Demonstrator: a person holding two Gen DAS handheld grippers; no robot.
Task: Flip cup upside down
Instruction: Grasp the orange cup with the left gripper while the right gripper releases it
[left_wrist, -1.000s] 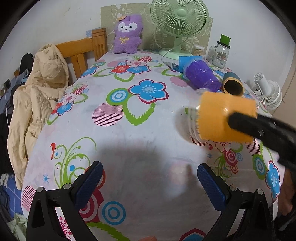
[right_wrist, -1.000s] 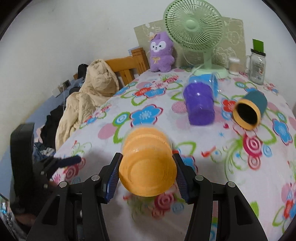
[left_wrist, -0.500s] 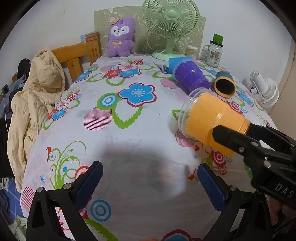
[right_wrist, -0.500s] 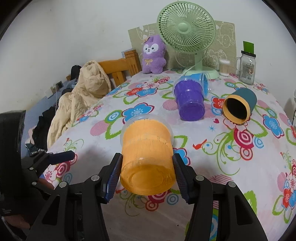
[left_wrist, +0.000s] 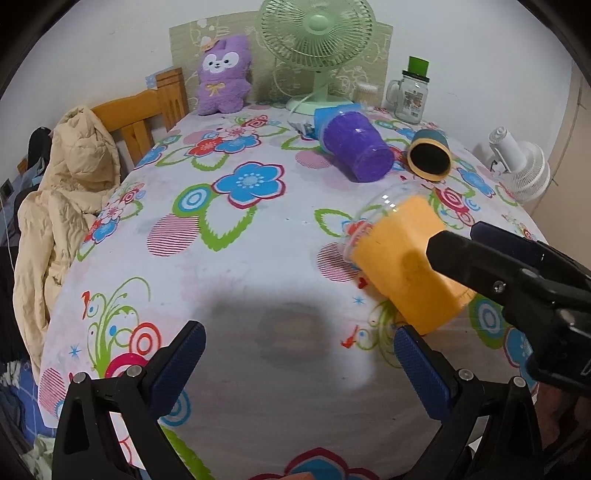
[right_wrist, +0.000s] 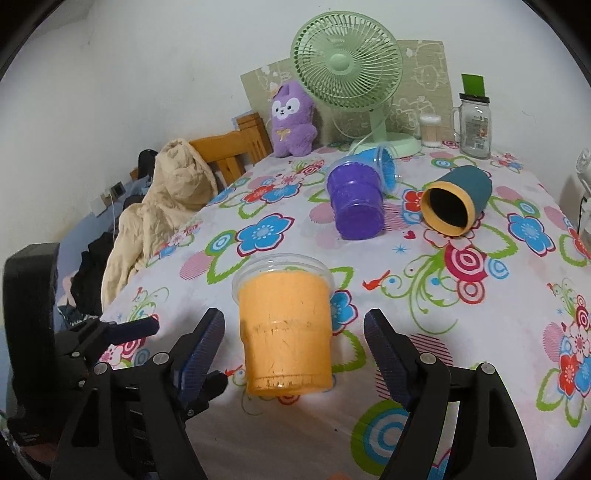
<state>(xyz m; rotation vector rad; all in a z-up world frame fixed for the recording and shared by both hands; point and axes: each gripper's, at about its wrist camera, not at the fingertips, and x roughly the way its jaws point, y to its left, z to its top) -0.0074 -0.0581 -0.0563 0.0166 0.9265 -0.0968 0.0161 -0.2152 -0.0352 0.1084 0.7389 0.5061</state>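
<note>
The orange cup (right_wrist: 286, 325), clear-rimmed and scuffed, lay on the flowered table (right_wrist: 480, 332) in front of the purple cup (right_wrist: 356, 206). The right gripper (right_wrist: 293, 347) stood wide open around it, not touching; the left gripper (left_wrist: 295, 365) gaped empty.

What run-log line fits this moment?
left tongs open | right tongs open astride orange plastic cup, no contact | cup tipped, not upside down

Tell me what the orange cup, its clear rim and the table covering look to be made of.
Orange cup: likely a matte sleeve or filling inside thin plastic; flat, scuffed colour, no shine.
Clear rim: glossy transparent plastic; the tablecloth shows through and it catches highlights.
Table covering: probably printed vinyl or smooth cloth; it lies smooth, with a soft sheen.
</note>
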